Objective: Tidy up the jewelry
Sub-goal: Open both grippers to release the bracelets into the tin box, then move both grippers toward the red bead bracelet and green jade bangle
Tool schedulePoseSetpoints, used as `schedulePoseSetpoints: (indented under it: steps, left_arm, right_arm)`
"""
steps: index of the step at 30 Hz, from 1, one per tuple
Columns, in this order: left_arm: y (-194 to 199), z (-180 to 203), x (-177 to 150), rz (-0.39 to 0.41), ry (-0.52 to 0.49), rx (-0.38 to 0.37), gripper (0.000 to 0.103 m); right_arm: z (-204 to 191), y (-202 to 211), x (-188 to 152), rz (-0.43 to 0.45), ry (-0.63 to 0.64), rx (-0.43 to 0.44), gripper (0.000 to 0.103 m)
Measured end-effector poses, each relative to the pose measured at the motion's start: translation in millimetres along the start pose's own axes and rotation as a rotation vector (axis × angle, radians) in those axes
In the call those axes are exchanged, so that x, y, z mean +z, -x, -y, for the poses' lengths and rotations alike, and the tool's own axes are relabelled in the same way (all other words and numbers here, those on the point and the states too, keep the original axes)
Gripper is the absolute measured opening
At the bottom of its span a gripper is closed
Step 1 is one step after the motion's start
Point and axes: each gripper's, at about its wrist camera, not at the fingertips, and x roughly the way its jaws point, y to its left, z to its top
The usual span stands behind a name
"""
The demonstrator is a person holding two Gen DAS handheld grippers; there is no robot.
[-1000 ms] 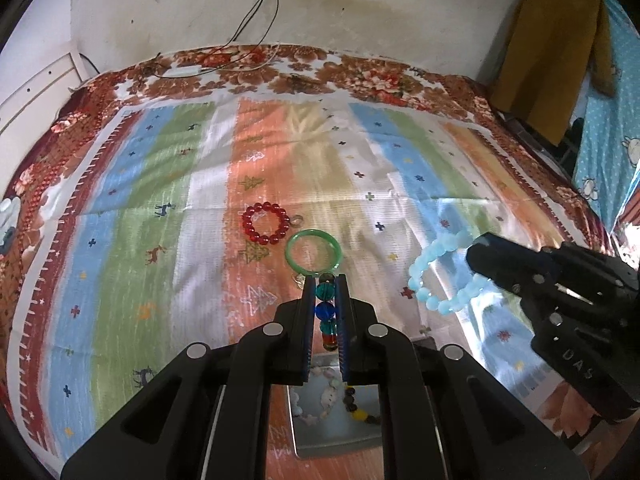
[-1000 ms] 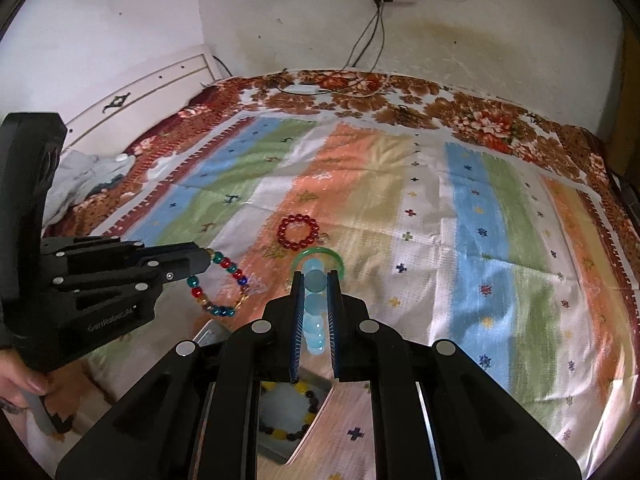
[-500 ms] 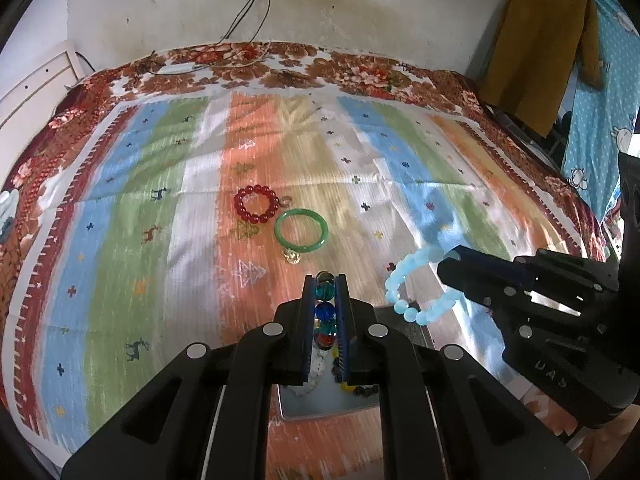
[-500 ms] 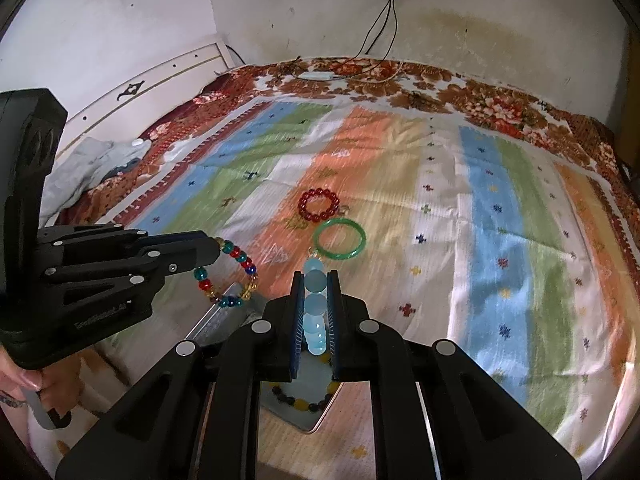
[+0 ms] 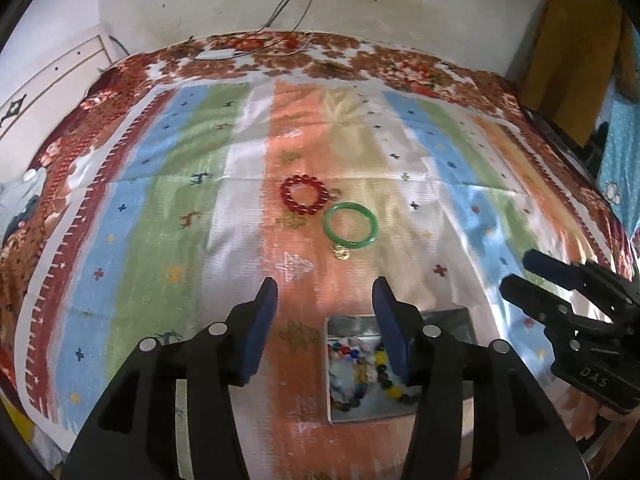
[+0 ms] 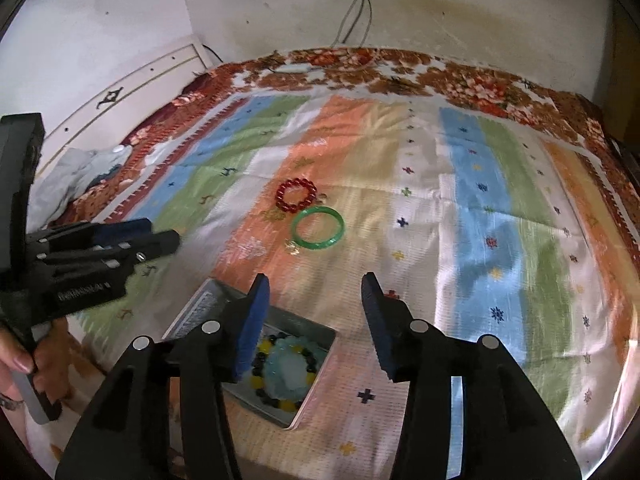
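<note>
Both bracelets have left the grippers since a second ago — the multicoloured string that the left gripper point(image 5: 325, 296) pinched and the pale blue one that the right gripper point(image 6: 315, 292) pinched now lie in the metal tray point(image 6: 320, 330). Each pair of jaws has just been opening and now stands apart with nothing between the blue pads. Nearest in the right wrist view, the pale blue bracelet point(image 6: 290, 368) lies heaped on a ring of dark and yellow beads point(image 6: 262, 346) in the tray. From the left wrist, the multicoloured bracelet point(image 5: 348, 354) shows as a blurred jumble in the same tray, just under the right-hand finger. Beyond the tray, on the striped bedsheet point(image 5: 160, 208), a green bangle point(image 5: 351, 225) with a small gold charm lies flat; a red bead bracelet point(image 5: 304, 195) sits just past it — close, but apart. Farther off are the floral border, a white wall and hanging cables.
</note>
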Motion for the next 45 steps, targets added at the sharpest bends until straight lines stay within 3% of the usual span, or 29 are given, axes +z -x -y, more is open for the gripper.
schedulePoseSetpoints:
  steps: [5, 14, 29, 45]
  left_arm:
    - [-16, -14, 14, -0.04, 0.055, -0.025, 0.052]
    - [-37, -16, 31, -0.053, 0.011, 0.042, 0.054]
    - [-74, -26, 67, -0.072, 0.043, 0.07, 0.057]
    - [-128, -34, 93, -0.128, 0.039, 0.091, 0.059]
  right_arm:
    - [9, -14, 6, -0.033, -0.022, 0.005, 0.054]
    - [17, -40, 24, -0.05, -0.008, -0.042, 0.062]
    - [40, -80, 51, -0.096, -0.09, -0.026, 0.063]
    - [42, -118, 71, -0.129, -0.06, -0.039, 0.063]
